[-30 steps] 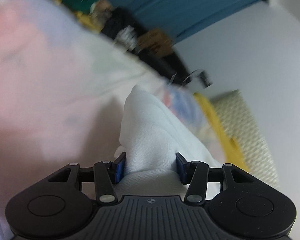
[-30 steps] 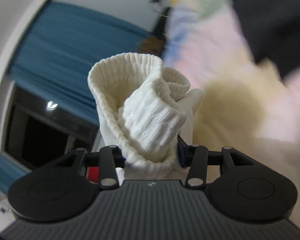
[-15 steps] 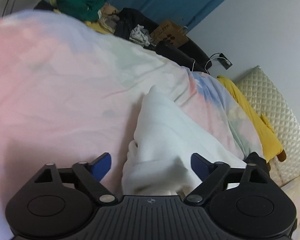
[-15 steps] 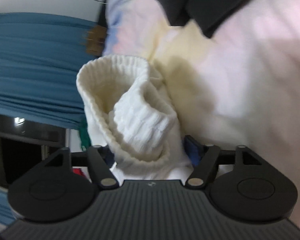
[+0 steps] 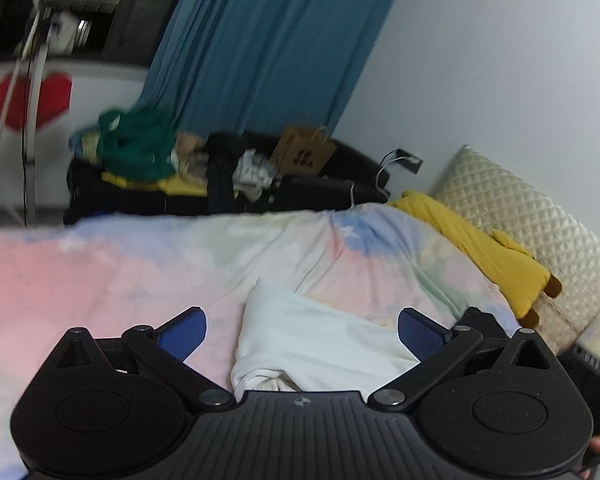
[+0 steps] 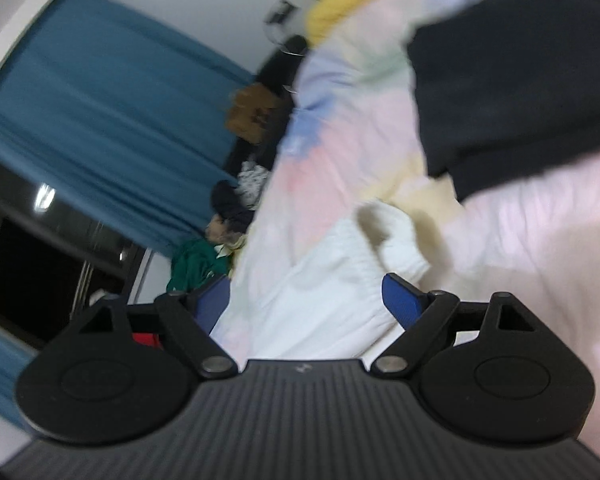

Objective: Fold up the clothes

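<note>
A white garment (image 5: 320, 340) lies bunched on the pastel bedspread (image 5: 100, 280). My left gripper (image 5: 302, 330) stands open just above it, blue pads wide apart with the cloth lying loose between them. In the right wrist view the same white garment (image 6: 324, 280) shows its ribbed cuff (image 6: 392, 232) resting on the bedspread (image 6: 520, 260). My right gripper (image 6: 306, 300) is open too, its pads either side of the cloth without pinching it. A black garment (image 6: 512, 80) lies further along the bed.
A yellow garment (image 5: 472, 248) rests against a quilted cream pillow (image 5: 520, 216) at the right. Beyond the bed, a dark sofa (image 5: 320, 188) holds a green garment (image 5: 136, 148), other clothes and a brown paper bag (image 5: 304, 152). Blue curtains (image 5: 268, 40) hang behind.
Both grippers were shut on the white garment a second ago; both have opened and let it drop onto the bed. The left has also tilted up and drawn back.
</note>
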Demonstrator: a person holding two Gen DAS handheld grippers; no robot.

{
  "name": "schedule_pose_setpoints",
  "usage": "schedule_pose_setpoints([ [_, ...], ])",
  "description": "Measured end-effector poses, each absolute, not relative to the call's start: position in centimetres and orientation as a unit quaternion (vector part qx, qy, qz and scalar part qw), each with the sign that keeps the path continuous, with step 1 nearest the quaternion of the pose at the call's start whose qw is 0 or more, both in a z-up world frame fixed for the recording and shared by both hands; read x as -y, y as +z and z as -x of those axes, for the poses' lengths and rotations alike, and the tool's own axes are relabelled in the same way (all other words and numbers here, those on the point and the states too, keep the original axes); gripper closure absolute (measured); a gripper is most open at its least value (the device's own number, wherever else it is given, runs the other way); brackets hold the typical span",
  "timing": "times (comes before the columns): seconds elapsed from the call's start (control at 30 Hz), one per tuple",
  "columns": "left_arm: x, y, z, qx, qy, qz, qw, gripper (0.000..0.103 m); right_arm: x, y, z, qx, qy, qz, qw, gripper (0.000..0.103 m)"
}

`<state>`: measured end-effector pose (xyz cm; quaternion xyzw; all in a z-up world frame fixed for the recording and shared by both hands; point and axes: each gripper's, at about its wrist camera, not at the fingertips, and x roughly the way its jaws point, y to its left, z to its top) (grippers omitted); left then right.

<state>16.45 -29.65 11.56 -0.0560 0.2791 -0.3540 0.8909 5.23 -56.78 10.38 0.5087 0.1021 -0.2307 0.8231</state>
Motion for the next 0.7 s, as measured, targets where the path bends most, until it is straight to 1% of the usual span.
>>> schedule_pose_setpoints([
  [0.17, 27.6, 15.4, -8.6, -0.231, -0.358, 0.002, 0.904, 0.0, 51.3, 15.4, -2.6, -0.113, -0.216, -0.414, 0.877, 0.017],
  [0.3, 25.3, 16.2, -2.5, -0.206, -0.347, -0.023, 0.915, 0.0, 46.9, 19.4, -0.4, -0.121, -0.203, -0.334, 0.912, 0.017],
  [0.37, 24.3, 15.8, 0.0, -0.198, -0.346, -0.032, 0.916, 0.0, 43.9, 20.3, 0.4, -0.131, -0.2, -0.287, 0.928, 0.017],
  [0.43, 23.5, 15.1, 1.9, -0.192, -0.337, -0.039, 0.921, 0.0, 41.3, 20.5, 1.1, -0.133, -0.199, -0.245, 0.94, 0.017],
  [0.57, 21.6, 13.2, 4.9, -0.174, -0.31, -0.048, 0.933, 0.0, 37.3, 19.8, 2.0, -0.127, -0.192, -0.198, 0.953, 0.018],
  [0.7, 20.0, 11.4, 6.1, -0.172, -0.31, -0.048, 0.934, 0.0, 34.0, 18.5, 2.6, -0.121, -0.199, -0.157, 0.96, 0.018],
])
